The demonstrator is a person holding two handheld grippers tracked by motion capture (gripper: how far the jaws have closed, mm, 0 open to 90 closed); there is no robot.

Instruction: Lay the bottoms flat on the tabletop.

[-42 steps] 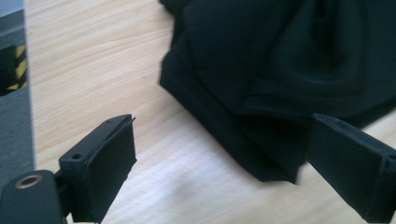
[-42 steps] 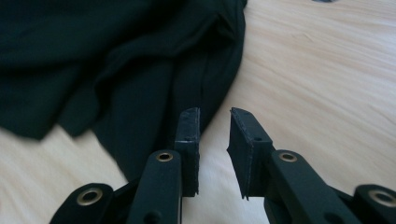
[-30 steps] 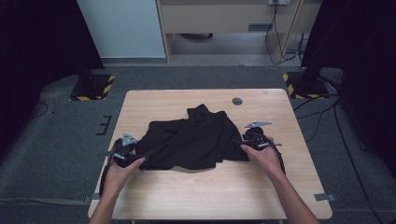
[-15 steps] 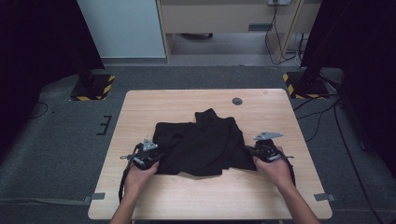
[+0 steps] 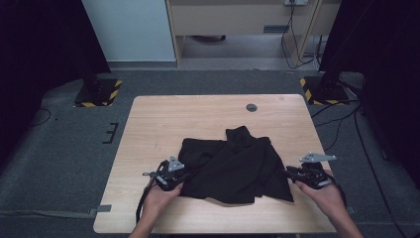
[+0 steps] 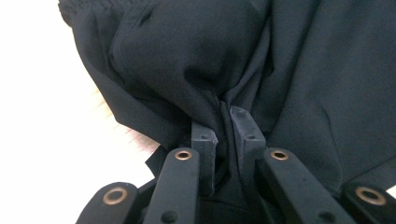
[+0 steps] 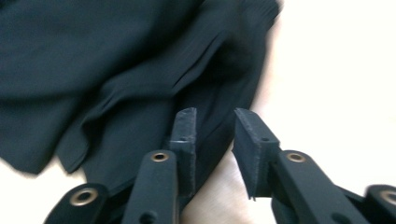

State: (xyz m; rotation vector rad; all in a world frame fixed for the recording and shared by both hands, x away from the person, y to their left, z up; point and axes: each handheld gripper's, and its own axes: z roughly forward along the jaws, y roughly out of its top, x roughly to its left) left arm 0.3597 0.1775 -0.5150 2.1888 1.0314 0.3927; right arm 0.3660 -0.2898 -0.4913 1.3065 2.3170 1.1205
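Left gripper (image 6: 223, 123) clamped on a pinch of the black garment (image 5: 233, 166), bunched at six o'clock of the table (image 5: 163, 114). Right gripper (image 7: 215, 126) just opening, jaws apart, hem lying between but unpressed. Best to close again on the three-o'clock edge before pulling outward, evenly.

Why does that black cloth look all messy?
The black fabric garment lies rumpled on the light wooden table, folded over itself, one flap poking up. The left gripper pinches a bunched fold.
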